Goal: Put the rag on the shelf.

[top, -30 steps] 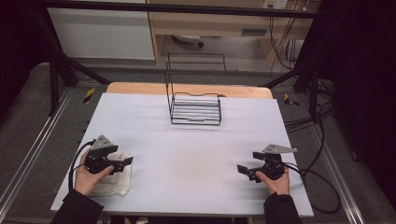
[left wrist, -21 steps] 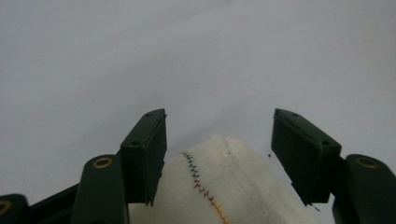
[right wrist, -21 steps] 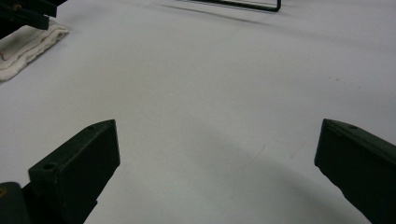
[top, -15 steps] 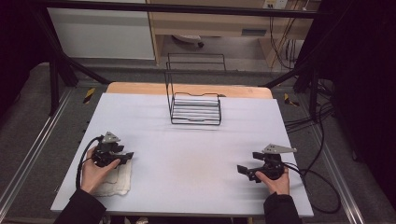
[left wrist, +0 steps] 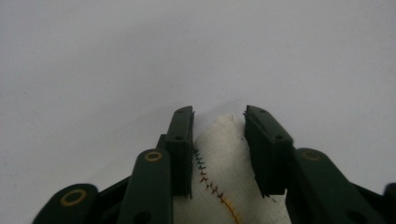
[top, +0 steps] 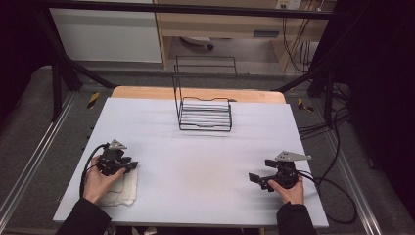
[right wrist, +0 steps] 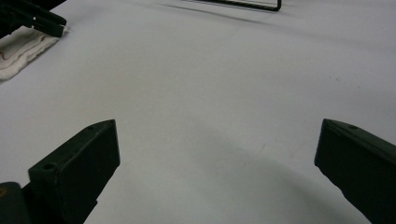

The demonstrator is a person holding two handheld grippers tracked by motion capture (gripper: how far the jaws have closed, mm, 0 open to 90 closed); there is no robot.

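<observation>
Two jaws of your left gripper [left wrist: 218, 154] have just been closing around the white cloth's [left wrist: 224, 163] bunched corner, low in the high view's left; finish squeezing before lifting. Your right gripper [right wrist: 215, 172] rests wide open. Coloured stitching shows in the left gripper view.

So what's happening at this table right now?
A person sits at a white table with a hand-held gripper in each hand. The left hand-held gripper has just been closing its jaws around a raised corner of a white cloth with coloured stitching, which lies at the near left of the table; whether the pads already press it is hard to tell. The right hand-held gripper rests wide open over bare table. A black wire rack stands at the far edge.
</observation>
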